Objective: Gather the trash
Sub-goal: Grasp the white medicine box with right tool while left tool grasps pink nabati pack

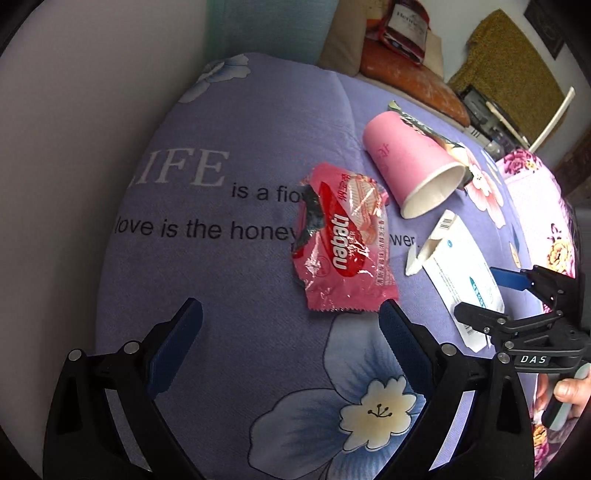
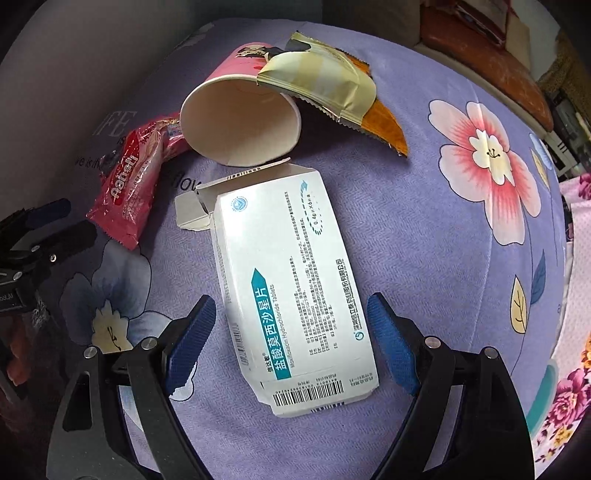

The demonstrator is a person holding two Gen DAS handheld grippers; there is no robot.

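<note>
Your right gripper point(image 2: 291, 332) stands wide open with the white tablet box point(image 2: 291, 288) lying flat between its blue pads, touching neither, so lower until the pads flank the box's long sides, then close gently, for thin card with an open far flap will likely crush. Your left gripper point(image 1: 291, 343) is equally wide and holds nothing, hovering just short of the pink Nabati wrapper point(image 1: 345, 243); I judge that the next pick. Beyond, toward the far edge of the purple flowered cushion point(image 1: 229, 288), the pink paper cup point(image 2: 240, 122) lies on its side, a torn foil sachet point(image 2: 325, 92) draped over it. Behind are an orange cushion point(image 1: 410, 77), a red packet point(image 1: 406, 29) and a pale wall.
</note>
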